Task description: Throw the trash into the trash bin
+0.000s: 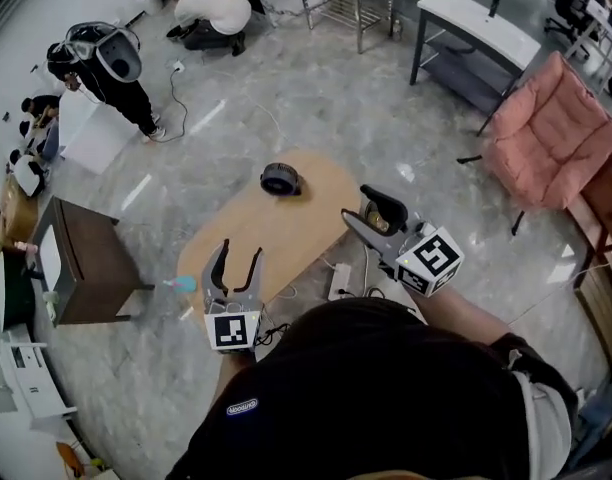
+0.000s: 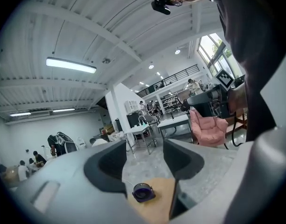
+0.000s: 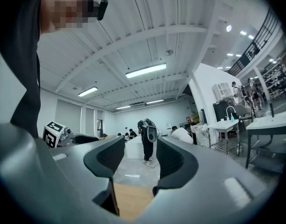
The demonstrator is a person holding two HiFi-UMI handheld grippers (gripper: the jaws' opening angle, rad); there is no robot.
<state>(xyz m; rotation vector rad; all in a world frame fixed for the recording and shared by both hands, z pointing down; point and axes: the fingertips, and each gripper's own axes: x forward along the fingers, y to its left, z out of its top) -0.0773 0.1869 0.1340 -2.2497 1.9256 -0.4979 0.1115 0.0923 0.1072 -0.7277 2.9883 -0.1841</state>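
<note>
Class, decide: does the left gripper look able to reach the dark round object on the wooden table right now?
Probably yes. The left gripper is open and empty, pointed toward the dark round object, with only bare wooden table between them.

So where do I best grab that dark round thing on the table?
Likely its rim, from above: the dark round thing sits flat on the wooden table and looks hollow, so one jaw inside and one outside the wall should hold. The left gripper is open.

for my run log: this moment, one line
left hand-held gripper open, empty | right hand-held gripper open, empty | dark round object on table
</note>
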